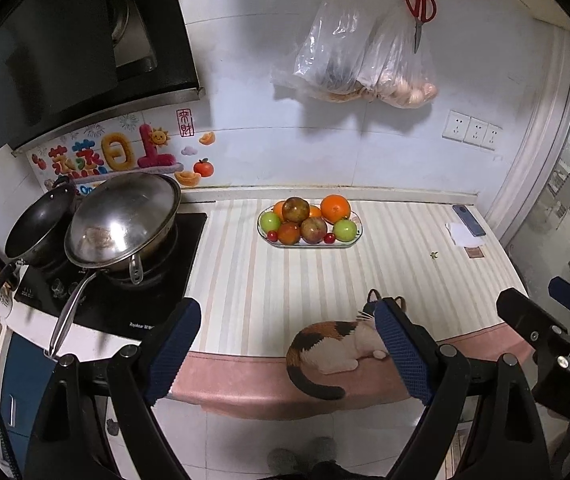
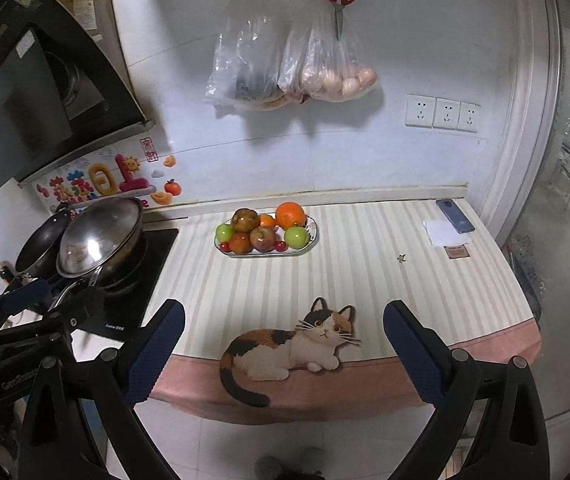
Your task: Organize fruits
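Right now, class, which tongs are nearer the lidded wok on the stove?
Left. The left tongs are beside the lidded wok, by its handle; the right tongs are further right, over the cat picture.

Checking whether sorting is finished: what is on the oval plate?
The plate holds a large orange, two green apples, reddish apples and small red cherries, piled. Fruit underneath is hidden.

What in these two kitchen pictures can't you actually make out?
- Left wrist view: the cat picture's face, hidden behind a gripper finger.
- Both views: the darker hanging bag's contents, blurred by crinkled plastic.
- Both views: the small brown card's print, too small.
- The plate's rear fruit, blocked by front fruit.
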